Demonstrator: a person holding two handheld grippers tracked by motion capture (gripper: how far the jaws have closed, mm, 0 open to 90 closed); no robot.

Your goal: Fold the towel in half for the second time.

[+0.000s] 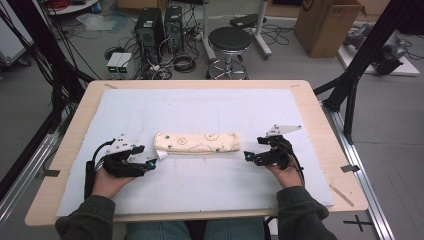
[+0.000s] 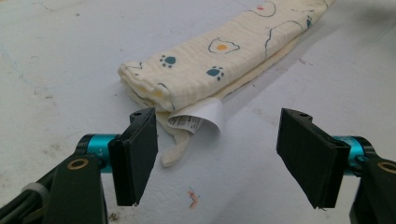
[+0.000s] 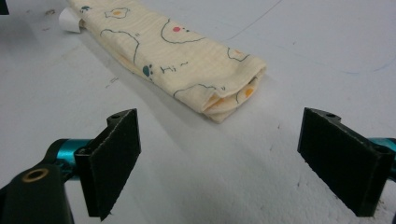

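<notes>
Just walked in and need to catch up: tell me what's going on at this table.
A person holds a gripper in each hand at either end of a folded cream cloth printed with paw marks, lying on the white mat. The left gripper sits by the end with the white care label, the right gripper by the other end. Both have their jaws open; neither touches the cloth.
</notes>
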